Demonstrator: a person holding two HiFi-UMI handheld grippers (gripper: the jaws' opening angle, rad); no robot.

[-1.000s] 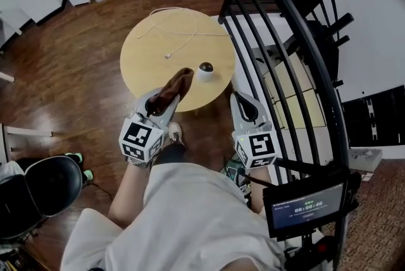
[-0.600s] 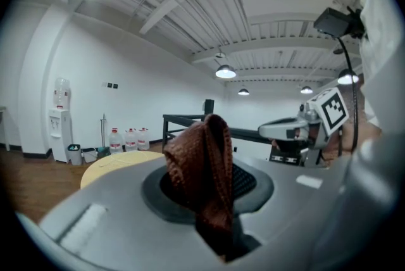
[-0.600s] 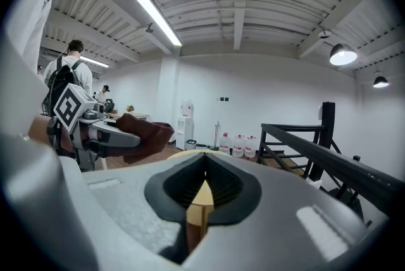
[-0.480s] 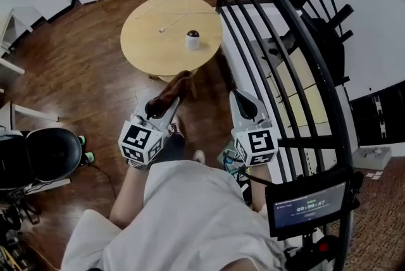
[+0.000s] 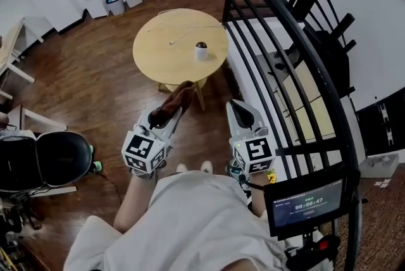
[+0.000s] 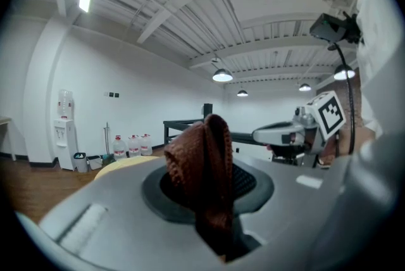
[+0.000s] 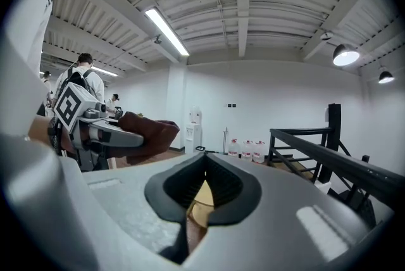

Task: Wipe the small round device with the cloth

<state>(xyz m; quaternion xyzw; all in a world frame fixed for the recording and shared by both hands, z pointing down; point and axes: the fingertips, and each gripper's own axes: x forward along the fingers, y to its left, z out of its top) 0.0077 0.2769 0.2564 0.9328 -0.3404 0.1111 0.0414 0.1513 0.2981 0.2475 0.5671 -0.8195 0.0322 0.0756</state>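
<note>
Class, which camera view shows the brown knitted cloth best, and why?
The left gripper view: the brown knitted cloth fills its centre, pinched in the left gripper, weave clear. The head view shows it small; the right gripper view shows one side of it.

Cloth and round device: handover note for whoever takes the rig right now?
Left claw: shut on the brown cloth, which sticks out past its tips.
Right claw: shut, empty.
Small round device: upright on the round table, toward its right side, ahead of both claws and touched by nothing.
Done: cloth is gripped. Whether the device has been wiped can't be told.
Left: probably bring the cloth to the device and wipe it.
</note>
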